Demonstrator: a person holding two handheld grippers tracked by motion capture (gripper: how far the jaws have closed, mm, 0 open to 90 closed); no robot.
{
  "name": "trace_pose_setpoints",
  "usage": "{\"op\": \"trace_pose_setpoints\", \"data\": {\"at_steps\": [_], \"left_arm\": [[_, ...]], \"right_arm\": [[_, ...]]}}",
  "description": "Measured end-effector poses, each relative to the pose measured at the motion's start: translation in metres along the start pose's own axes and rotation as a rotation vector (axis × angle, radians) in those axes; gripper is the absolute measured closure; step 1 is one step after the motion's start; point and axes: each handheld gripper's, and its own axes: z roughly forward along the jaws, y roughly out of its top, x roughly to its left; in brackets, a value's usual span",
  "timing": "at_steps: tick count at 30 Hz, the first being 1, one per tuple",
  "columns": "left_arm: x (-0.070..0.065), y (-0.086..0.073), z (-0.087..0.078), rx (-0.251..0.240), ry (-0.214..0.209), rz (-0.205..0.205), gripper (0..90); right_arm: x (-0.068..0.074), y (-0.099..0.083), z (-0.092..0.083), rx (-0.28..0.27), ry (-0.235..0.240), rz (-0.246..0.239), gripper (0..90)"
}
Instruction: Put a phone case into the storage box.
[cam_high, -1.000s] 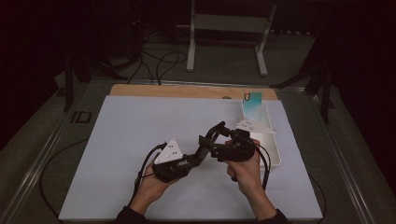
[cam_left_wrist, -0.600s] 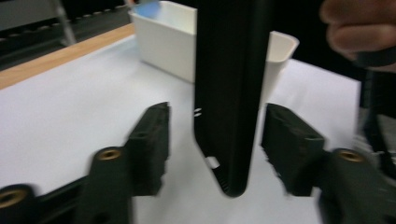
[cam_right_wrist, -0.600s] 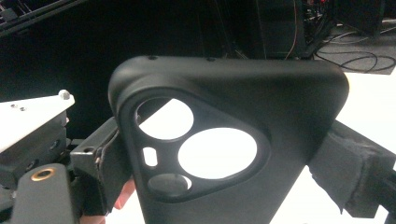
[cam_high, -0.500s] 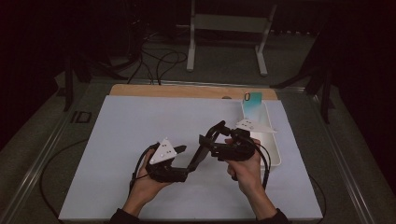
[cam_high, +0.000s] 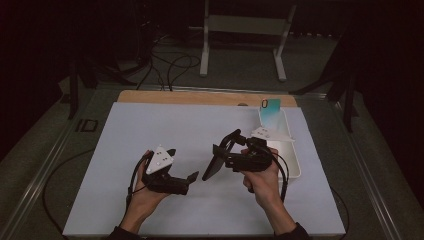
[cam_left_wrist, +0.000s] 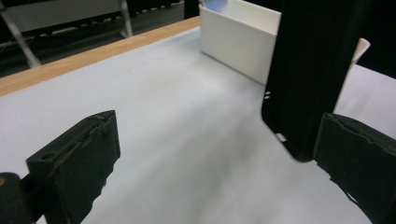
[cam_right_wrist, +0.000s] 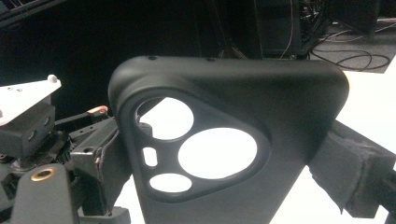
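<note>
A black phone case (cam_right_wrist: 261, 121) sits between the right gripper (cam_right_wrist: 219, 186)'s two jaws, which press on its sides. It has round camera holes. The left gripper (cam_right_wrist: 51, 154) is just beside it.

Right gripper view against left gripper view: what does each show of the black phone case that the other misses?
The right gripper view shows the black phone case's camera cutouts, with the right gripper clamped on it. The left gripper view shows the white bin, the wooden table edge and the left gripper's jaws wide apart, having just opened, beside the case's lower corner. Both show the case and the white mat.
</note>
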Motion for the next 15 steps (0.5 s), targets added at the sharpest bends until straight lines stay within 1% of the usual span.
{"op": "trace_pose_setpoints", "data": {"at_steps": [3,7,9,11,15], "left_arm": [[0.004,-0.005,-0.003,-0.001,0.018,-0.004,0.3],[0.009,-0.013,-0.009,-0.005,0.052,0.002,0.2],[0.012,-0.017,-0.011,0.004,0.069,-0.002,0.3],[0.015,-0.021,-0.013,0.006,0.078,-0.009,0.2],[0.020,-0.031,-0.019,0.007,0.108,-0.008,0.2]], "right_arm": [[0.000,0.000,0.000,0.000,0.000,0.002,13.8],[0.000,0.000,0.000,-0.003,-0.005,0.000,13.8],[-0.001,0.000,-0.001,-0.002,-0.007,0.001,13.8],[-0.001,0.000,-0.001,-0.002,-0.009,0.002,13.8],[-0.001,0.001,-0.001,0.000,-0.012,-0.002,13.8]]}}
